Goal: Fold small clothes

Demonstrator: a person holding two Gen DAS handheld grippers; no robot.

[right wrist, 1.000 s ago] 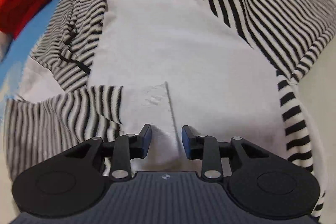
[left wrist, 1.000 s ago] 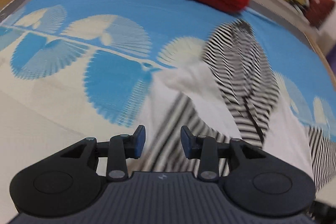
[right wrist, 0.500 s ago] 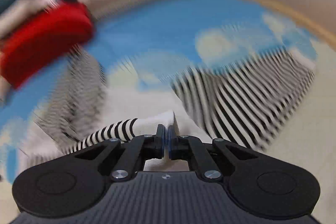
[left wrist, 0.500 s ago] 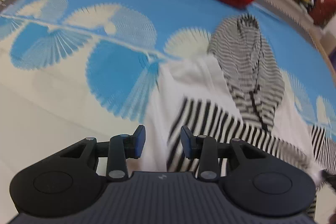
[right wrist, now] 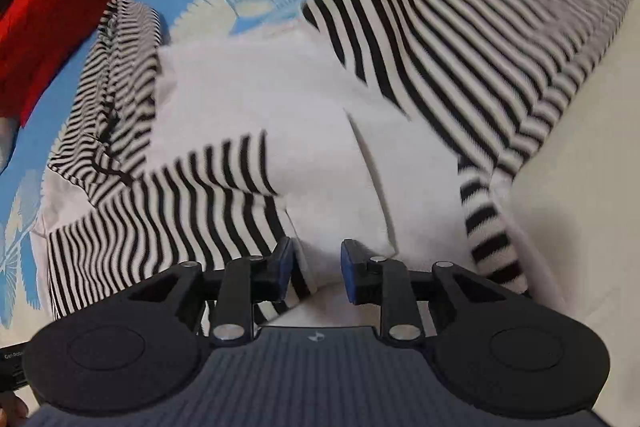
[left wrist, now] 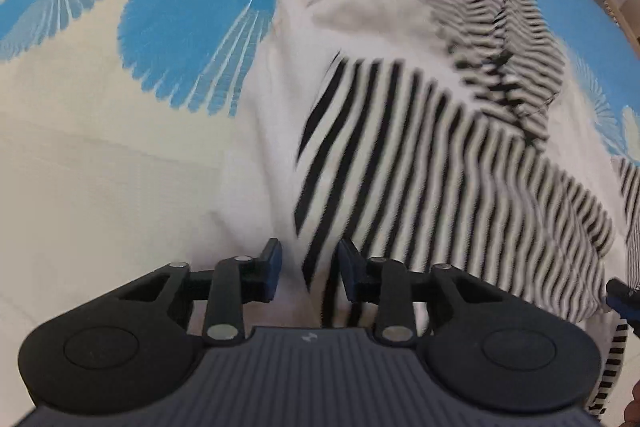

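A small white hooded top (right wrist: 256, 99) with black-and-white striped sleeves and hood lies on the blue and cream patterned bed cover (left wrist: 120, 115). One striped sleeve (right wrist: 192, 203) lies folded across the white body; the other striped sleeve (right wrist: 480, 59) spreads out to the right. The striped hood (right wrist: 120, 67) lies at the left. My right gripper (right wrist: 316, 271) is open and empty just above the folded sleeve's white cuff (right wrist: 340, 195). My left gripper (left wrist: 310, 269) is open and empty over the top's edge, where the folded sleeve (left wrist: 420, 163) shows.
A folded red garment (right wrist: 60, 11) lies at the back left in the right wrist view. The right gripper's blue fingertip (left wrist: 620, 301) shows at the right edge of the left wrist view. Bare bed cover stretches to the left of the top.
My right gripper shut on the sleeve cuff, carried it across the white body, then opened and let it go. My left gripper moved closer to the top and stayed open.
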